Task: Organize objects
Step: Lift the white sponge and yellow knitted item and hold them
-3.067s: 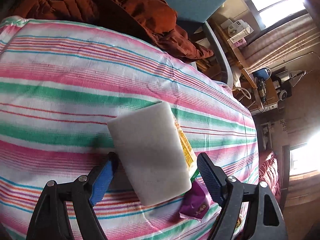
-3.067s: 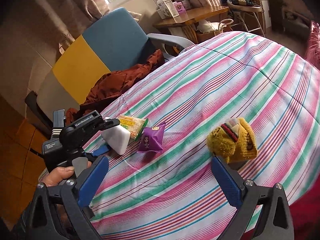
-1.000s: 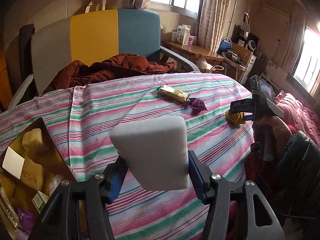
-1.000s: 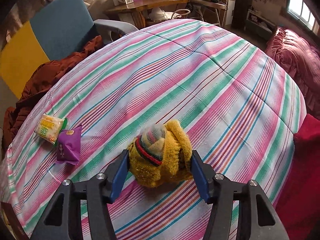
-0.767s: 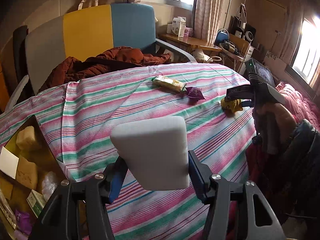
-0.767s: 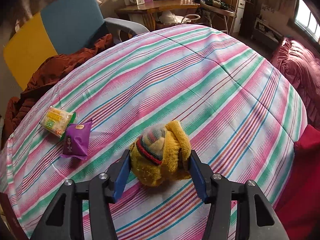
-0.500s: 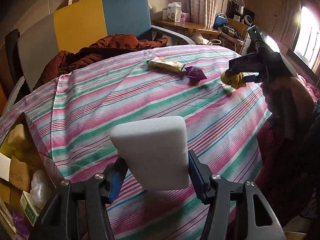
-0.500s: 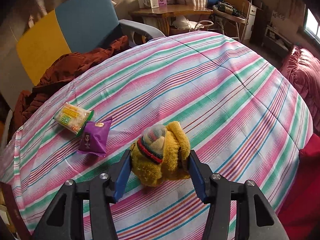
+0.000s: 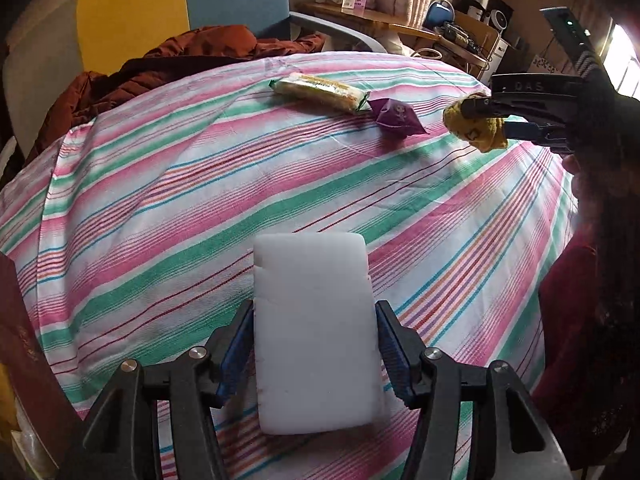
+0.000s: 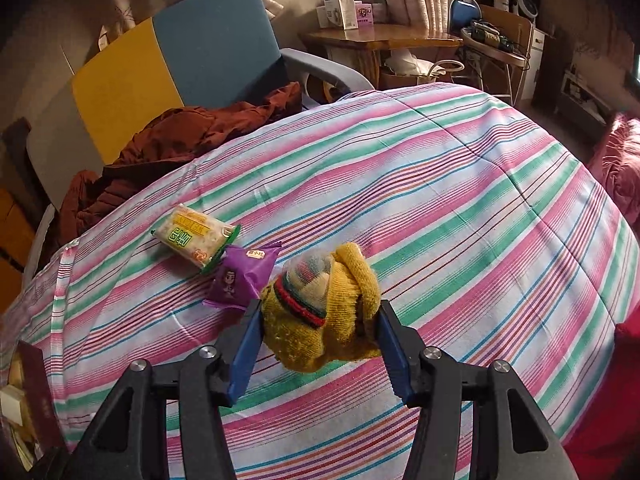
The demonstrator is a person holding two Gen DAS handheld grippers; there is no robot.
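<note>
- Sponge: white foam block, rounded corners, matte and slightly dimpled; long axis runs straight away from the left wrist camera, far end pointing toward the middle of the tabletop. Near end low over the striped cloth at the near edge; cannot tell if it touches.
- Left gripper: blue-padded fingers clenched on the sponge's long sides.
- Sock: mustard-yellow knit bundle, fuzzy, with red and dark green banded cuff; rolled into a lump, no clear long axis. Held clear above the cloth.
- Right gripper: fingers pressed on both sides of the sock, having just been closing in on it.
- Cracker pack: clear glossy wrapper, yellow-green print, oblong, lying flat on the cloth.
- Purple packet: shiny foil pillow, just beside the cracker pack, touching its end.
- Cloth: woven cotton, pink, green and white stripes.
- Box: open, at the tabletop's left edge.
</note>
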